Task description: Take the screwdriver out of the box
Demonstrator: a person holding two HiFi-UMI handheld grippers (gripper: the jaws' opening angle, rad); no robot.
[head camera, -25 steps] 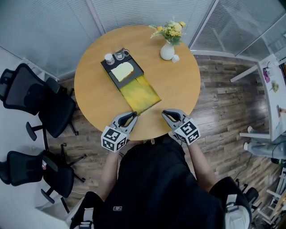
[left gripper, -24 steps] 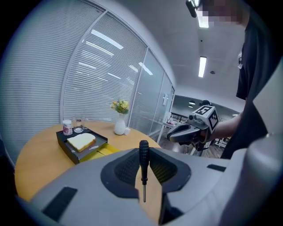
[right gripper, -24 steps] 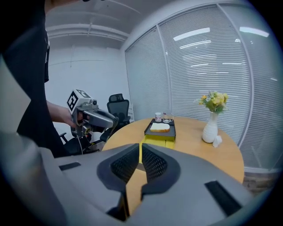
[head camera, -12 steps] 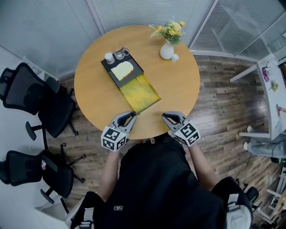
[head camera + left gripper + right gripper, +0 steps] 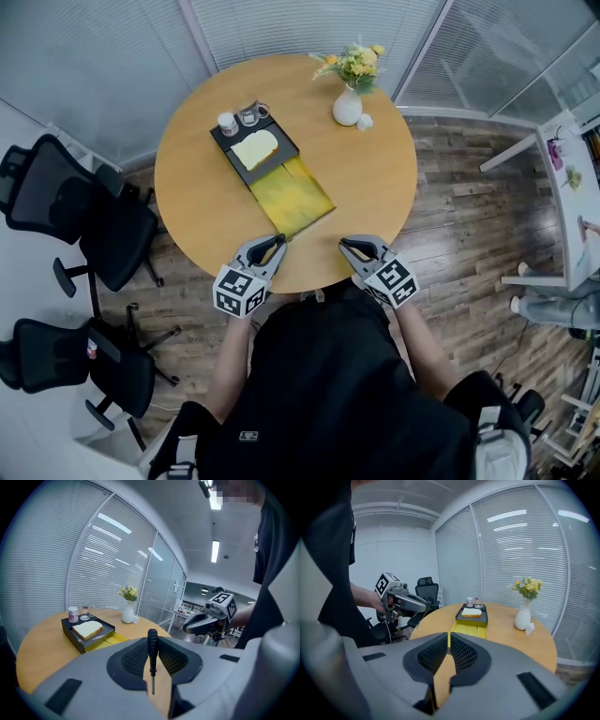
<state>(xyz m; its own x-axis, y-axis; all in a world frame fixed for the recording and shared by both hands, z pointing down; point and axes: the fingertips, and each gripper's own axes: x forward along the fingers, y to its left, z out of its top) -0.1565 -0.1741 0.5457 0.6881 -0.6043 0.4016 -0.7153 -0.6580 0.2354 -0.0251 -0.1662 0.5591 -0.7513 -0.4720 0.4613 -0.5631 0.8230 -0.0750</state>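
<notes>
Screwdriver out of the box, in our left gripper
The jaws clamp it upright, handle up, at lower centre; the yellow box lies ahead on the table. Our right gripper, farther off, is closed and empty. The cup label is unreadable.

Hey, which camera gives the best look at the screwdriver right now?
The left gripper view: the screwdriver stands upright, clamped between the left hand-held gripper's jaws, handle up. The head view shows only a dark sliver at that gripper's tip; the right gripper view doesn't resolve it.
</notes>
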